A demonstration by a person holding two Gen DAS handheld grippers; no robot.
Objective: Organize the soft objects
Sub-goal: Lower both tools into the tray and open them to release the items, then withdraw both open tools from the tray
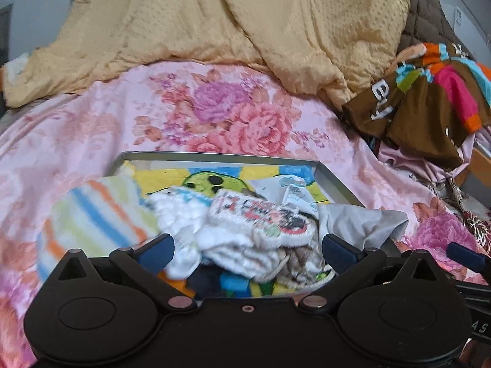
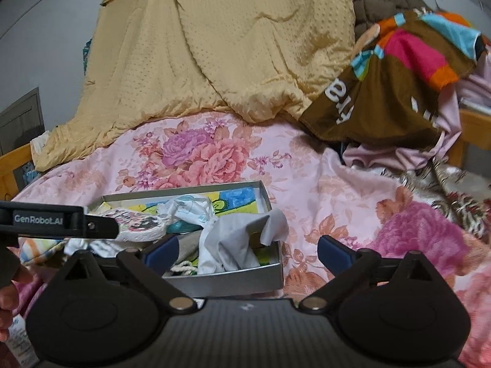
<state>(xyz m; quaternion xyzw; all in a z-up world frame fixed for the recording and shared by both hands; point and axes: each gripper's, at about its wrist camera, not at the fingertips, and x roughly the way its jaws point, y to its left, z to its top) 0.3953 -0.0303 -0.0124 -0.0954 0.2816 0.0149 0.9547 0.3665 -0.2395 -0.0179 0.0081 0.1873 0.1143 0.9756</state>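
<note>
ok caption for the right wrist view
Open right gripper above a grey tin of small clothes on a floral bedsheet.

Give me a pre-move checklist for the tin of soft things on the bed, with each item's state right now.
1. Right hand-held gripper empty: ok, jaws wide, nothing between them.
2. Left hand-held gripper free of cloth: cannot tell, jaws open but the white patterned sock lies between them.
3. Grey cloth fully inside the metal tin: not ok, it drapes over the right rim.
4. Striped cloth inside the tin: not ok, it hangs out over the left edge.
5. Tin resting flat on the floral bedsheet: ok.
6. Space around the tin: ok, the yellow quilt and the brown multicoloured cloth lie apart from it.
</note>
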